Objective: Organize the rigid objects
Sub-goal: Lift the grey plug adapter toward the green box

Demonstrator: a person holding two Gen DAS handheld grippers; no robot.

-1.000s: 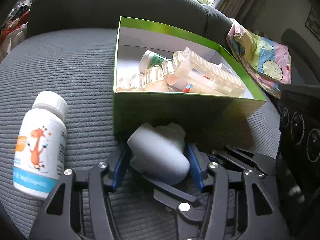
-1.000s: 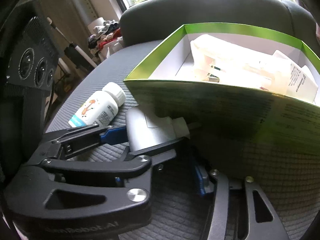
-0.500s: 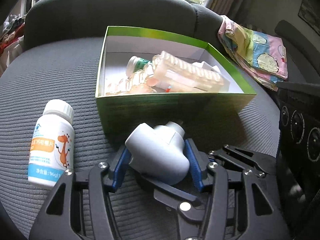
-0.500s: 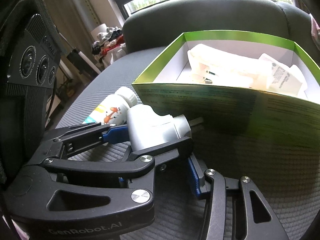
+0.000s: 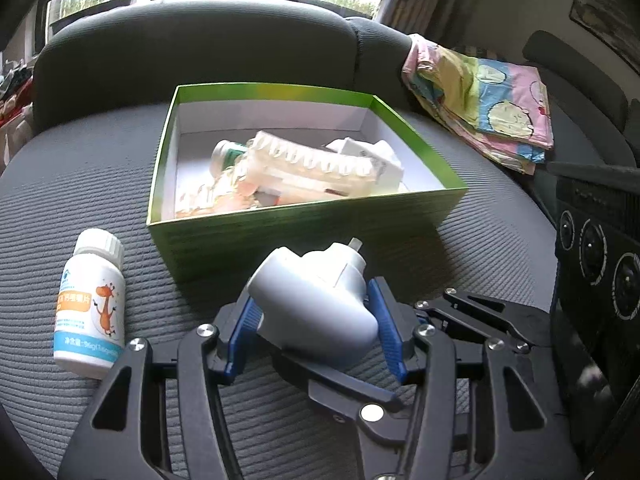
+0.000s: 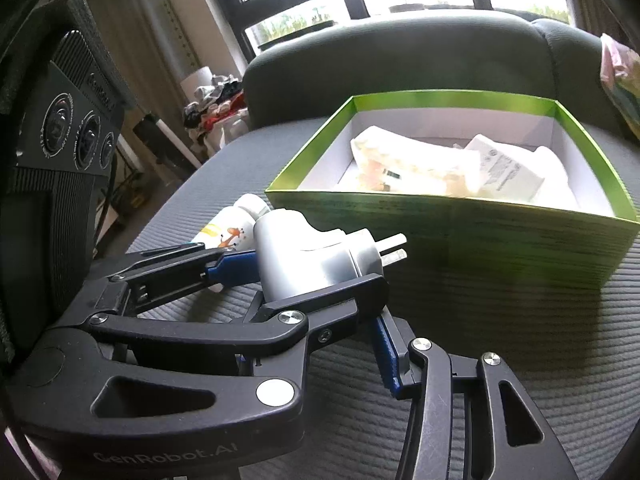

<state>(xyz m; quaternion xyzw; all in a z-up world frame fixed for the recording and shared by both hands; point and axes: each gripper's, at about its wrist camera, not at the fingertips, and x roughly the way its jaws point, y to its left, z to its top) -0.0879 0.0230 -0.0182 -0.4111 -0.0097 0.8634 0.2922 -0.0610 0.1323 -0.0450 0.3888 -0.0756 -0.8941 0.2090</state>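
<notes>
The green box (image 5: pixel 304 236) stands as a near wall directly ahead, its open top half filled with packets (image 5: pixel 316 168), while a white bottle (image 5: pixel 90 308) blocks the left and bare grey seat (image 5: pixel 492 236) lies right.

One grey plastic plug adapter (image 5: pixel 316 308) before one green cardboard box (image 5: pixel 304 232); one white pill bottle (image 5: pixel 91 304) left of it; two black grippers.

Box (image 5: pixel 304 236) on seat (image 5: pixel 80 184), bottle (image 5: pixel 90 304) left, plug (image 5: pixel 316 304) in front.
</notes>
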